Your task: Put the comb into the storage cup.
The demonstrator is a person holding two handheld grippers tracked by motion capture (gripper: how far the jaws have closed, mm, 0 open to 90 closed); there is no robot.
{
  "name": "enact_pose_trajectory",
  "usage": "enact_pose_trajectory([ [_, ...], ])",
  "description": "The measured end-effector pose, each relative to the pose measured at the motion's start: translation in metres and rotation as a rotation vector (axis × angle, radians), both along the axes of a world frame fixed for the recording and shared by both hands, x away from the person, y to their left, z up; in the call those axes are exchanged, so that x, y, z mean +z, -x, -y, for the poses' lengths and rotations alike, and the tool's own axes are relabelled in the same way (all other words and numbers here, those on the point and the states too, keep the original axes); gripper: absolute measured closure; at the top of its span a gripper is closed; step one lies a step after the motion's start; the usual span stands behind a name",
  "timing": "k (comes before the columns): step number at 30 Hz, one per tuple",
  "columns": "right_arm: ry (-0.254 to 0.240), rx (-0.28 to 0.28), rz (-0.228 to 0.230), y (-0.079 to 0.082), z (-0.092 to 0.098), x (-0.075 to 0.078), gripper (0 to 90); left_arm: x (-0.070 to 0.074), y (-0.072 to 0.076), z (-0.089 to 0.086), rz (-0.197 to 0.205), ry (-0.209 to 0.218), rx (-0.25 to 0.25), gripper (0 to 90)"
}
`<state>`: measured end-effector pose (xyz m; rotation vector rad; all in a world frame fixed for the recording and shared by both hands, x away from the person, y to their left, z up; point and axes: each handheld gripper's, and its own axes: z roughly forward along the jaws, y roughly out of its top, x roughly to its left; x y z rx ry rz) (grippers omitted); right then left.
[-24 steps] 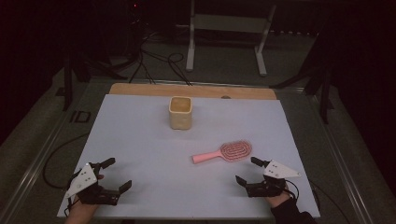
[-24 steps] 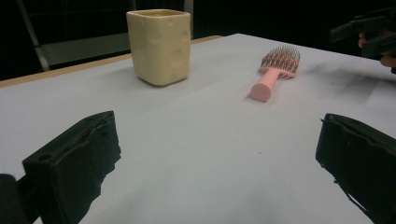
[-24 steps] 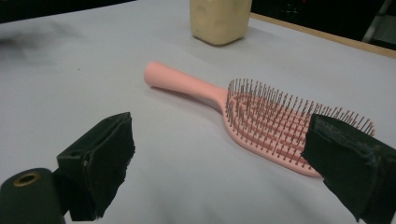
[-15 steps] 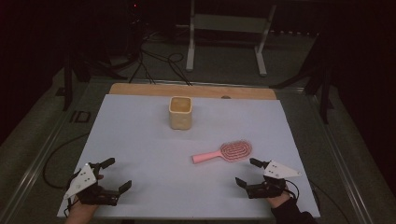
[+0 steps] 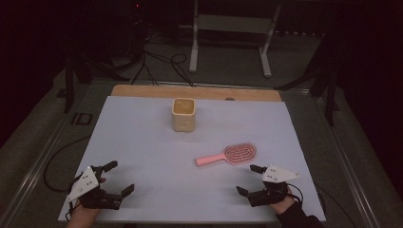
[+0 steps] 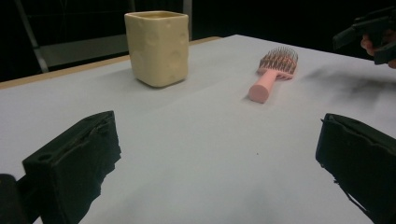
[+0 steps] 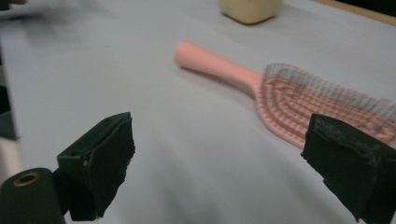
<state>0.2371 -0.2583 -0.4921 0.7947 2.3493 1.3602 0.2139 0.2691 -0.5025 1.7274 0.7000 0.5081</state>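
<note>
cup [image 5: 184,114]: pale cream-yellow all over, faint dimpled pattern on its sides
hairbrush [image 5: 226,155]: my pink one, handle plain pink, head marked with looping pink ridges and fine pale bristles
table [image 5: 142,156]: light bluish-white sheet on top, a bare tan wooden strip along the far edge
my left gripper [image 5: 119,179]: black jaws, grey three-cornered plate on top
my right gripper [image 5: 248,179]: black jaws, same grey plate
floor beyond the far edge: dark grey, black cables
</note>
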Motion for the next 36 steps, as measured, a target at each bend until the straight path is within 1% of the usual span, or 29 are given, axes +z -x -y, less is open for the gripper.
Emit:
enact_pose_trajectory([
  [1,0.006,-0.003,0.016,0.000,0.000,0.002,8.6,0.000,0.000,0.000,0.001,0.001,0.000,0.0],
  [2,0.006,-0.003,0.016,0.000,0.000,0.002,8.6,0.000,0.000,0.000,-0.001,0.000,0.000,0.0],
  [5,-0.031,-0.009,0.015,0.000,0.003,0.011,8.6,0.000,0.000,0.000,-0.002,0.003,-0.001,0.0],
  [6,-0.028,-0.010,0.019,0.001,0.004,0.016,8.6,0.000,0.001,0.001,0.000,0.002,-0.002,0.0],
  [7,-0.028,-0.010,0.019,0.001,0.004,0.016,8.6,0.000,0.000,0.001,0.000,0.002,-0.003,0.0],
  [10,-0.024,-0.006,0.013,0.001,0.003,0.025,8.6,0.000,0.000,0.002,-0.004,0.004,-0.004,0.0],
  [11,-0.013,0.000,0.013,0.001,0.002,0.027,8.6,0.000,0.000,0.002,-0.002,0.003,-0.005,0.0],
  [12,-0.003,0.007,0.011,0.001,0.001,0.033,8.6,0.000,0.000,0.002,0.000,0.003,-0.006,0.0],
  [13,-0.003,0.007,0.011,0.001,0.001,0.033,8.6,0.000,0.000,0.001,-0.002,0.004,-0.004,0.0],
  [15,-0.011,0.011,0.008,0.000,0.001,0.040,8.6,0.000,0.000,0.002,-0.003,0.004,-0.004,0.0],
  [17,-0.028,0.012,0.022,-0.002,0.001,0.050,8.6,0.000,0.000,0.002,-0.002,0.003,-0.007,0.0],
  [19,-0.028,0.010,0.034,-0.003,0.000,0.059,8.6,0.000,0.000,0.002,-0.006,0.005,-0.007,0.0],
  [22,-0.028,0.018,0.063,-0.007,-0.001,0.071,8.6,0.000,0.000,0.001,-0.003,0.005,-0.006,0.0],
  [25,-0.039,0.017,0.079,-0.011,-0.003,0.083,8.6,0.000,0.000,0.001,-0.005,0.005,-0.004,0.0],
  [27,-0.042,0.026,0.086,-0.015,-0.005,0.089,8.6,0.000,0.000,0.001,-0.002,0.004,-0.006,0.0],
  [29,-0.028,0.029,0.103,-0.017,-0.008,0.095,8.6,0.000,0.000,0.001,-0.004,0.004,-0.004,0.0],
  [31,-0.030,0.029,0.104,-0.019,-0.009,0.097,8.6,0.000,0.000,0.001,-0.005,0.006,-0.004,0.0],
  [34,-0.035,0.035,0.102,-0.027,-0.015,0.104,8.6,0.001,0.000,0.001,-0.001,0.005,-0.004,0.0],
  [36,-0.039,0.037,0.100,-0.030,-0.018,0.105,8.6,0.000,0.000,0.001,-0.005,0.006,-0.003,0.0],
])
